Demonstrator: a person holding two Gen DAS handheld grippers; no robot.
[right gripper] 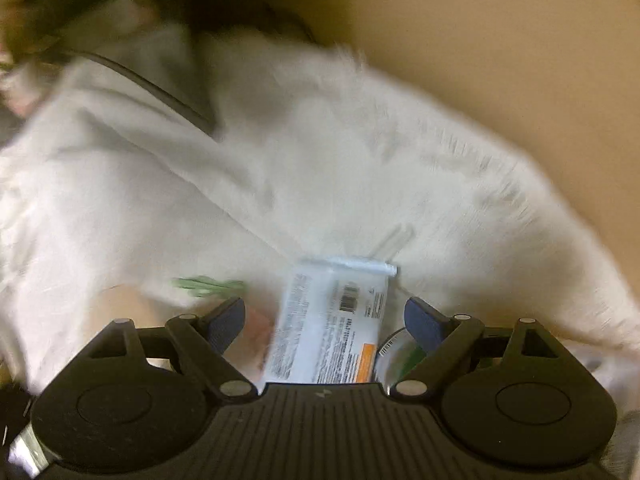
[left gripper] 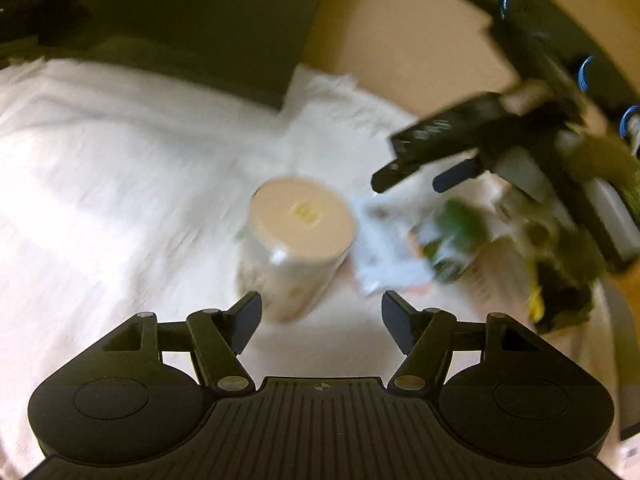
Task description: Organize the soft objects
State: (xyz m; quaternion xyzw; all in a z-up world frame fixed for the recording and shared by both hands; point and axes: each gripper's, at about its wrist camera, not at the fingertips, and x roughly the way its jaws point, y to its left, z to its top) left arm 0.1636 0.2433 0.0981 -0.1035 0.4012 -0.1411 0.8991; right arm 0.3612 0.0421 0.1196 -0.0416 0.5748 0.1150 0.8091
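White towel: spreads across the frame's left and centre, everything resting on it.
Canister: upright, centre frame.
Wipes packet: flat, lower centre.
Right gripper: fingers spread, straddling the packet, not pinching.
Left gripper: spread, empty, canister just beyond.
Risk: closing askew could crumple or skid the slick packet.

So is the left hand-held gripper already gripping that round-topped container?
No: in the left wrist view the left hand-held gripper stands open, and the container sits beyond its fingertips on the white cloth.
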